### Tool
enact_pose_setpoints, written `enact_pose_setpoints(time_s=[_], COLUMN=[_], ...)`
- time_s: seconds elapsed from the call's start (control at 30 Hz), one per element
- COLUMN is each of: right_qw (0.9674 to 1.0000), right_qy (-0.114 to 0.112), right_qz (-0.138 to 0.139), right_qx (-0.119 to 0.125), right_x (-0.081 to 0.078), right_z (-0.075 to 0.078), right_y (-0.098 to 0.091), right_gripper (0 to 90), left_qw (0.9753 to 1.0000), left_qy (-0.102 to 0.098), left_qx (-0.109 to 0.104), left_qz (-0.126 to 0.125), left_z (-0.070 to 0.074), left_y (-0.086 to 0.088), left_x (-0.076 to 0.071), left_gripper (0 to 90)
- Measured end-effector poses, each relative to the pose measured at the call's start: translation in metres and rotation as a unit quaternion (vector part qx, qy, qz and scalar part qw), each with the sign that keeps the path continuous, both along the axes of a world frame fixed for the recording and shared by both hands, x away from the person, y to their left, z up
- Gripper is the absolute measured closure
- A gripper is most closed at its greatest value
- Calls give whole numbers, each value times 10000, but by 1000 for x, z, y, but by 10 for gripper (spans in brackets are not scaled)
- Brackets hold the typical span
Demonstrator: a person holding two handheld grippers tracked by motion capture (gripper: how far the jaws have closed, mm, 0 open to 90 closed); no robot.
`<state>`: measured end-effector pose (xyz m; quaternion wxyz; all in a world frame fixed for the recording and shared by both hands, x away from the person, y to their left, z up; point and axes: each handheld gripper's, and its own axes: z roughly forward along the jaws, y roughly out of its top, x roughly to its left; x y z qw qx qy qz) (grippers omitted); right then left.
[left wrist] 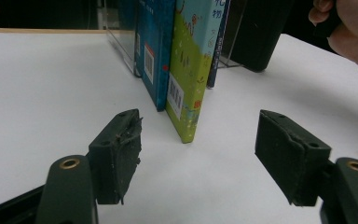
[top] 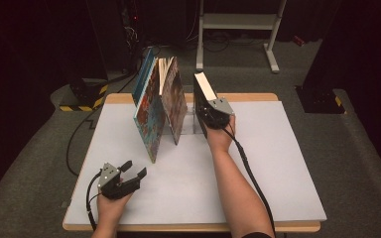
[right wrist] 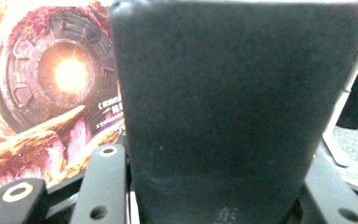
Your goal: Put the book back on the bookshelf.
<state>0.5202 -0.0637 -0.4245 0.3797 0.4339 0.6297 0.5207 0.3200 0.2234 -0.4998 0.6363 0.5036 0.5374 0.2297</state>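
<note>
The left gripper [top: 135,172] rests near the table's [top: 278,163] front edge, jaws spread with nothing between them, pointing at the row of books. Farther in, the right gripper [top: 210,113] pinches a thick black book [top: 204,89] by its spine, holding it upright just right of the row; in the right gripper view the black spine [right wrist: 233,107] sits between the jaws. No earlier frame is at hand, so only the grip itself can be judged. The step in hand looks like standing this book with the others, so it should stay vertical, slide left until it meets the clear stand [left wrist: 121,42], and be let go only once it rests flat on its lower edge; the idle left gripper could steady the leaning books. The front book [left wrist: 186,70] has a green and blue cover with a barcode label; behind it a blue book [left wrist: 154,51] bears another barcode. The fiery cover [right wrist: 51,93] carries small white print, too blurred to read.
</note>
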Motion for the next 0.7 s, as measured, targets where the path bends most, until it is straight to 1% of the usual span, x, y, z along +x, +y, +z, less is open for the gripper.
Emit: enact_pose_setpoints(time_s=[0.03,0.07,0.17,0.27,0.33,0.4,0.47,0.53,0.57,0.6,0.63,0.7], right_qw=[10000,10000,9998,9996,9993,9992,9991,9988,9987,9987,9984,9983], right_qy=[9,18,116,179,220,218,169,194,198,175,191,194], right_qz=[10,25,119,177,251,317,346,389,414,433,491,520], right_qx=[7,7,70,145,145,122,172,226,207,199,183,184], right_x=[0,1,1,-2,-5,-9,-14,-18,-20,-23,-28,-31], right_z=[0,0,2,2,0,0,1,1,1,1,0,0], right_y=[-1,-1,-4,-9,-12,-14,-18,-22,-23,-25,-28,-29], right_gripper=[514,510,479,447,441,439,439,436,437,441,442,446], left_qw=[10000,10000,10000,10000,9998,9999,9999,9999,9999,9998,9998,9998], left_qy=[-11,-14,-24,-12,0,-15,-12,-3,0,9,12,11], left_qx=[5,57,47,41,177,120,138,172,160,200,199,206], left_qz=[9,-7,-8,-6,-32,1,0,-8,-1,-17,-16,-16], left_z=[0,-1,-1,-1,-2,-2,-2,-3,-3,-3,-3,-4], left_y=[-1,-2,-3,-4,-3,-4,-4,-4,-4,-3,-4,-4], left_x=[0,0,0,0,0,0,0,0,1,1,1,1], left_gripper=[312,311,311,312,311,311,311,312,312,312,312,312])
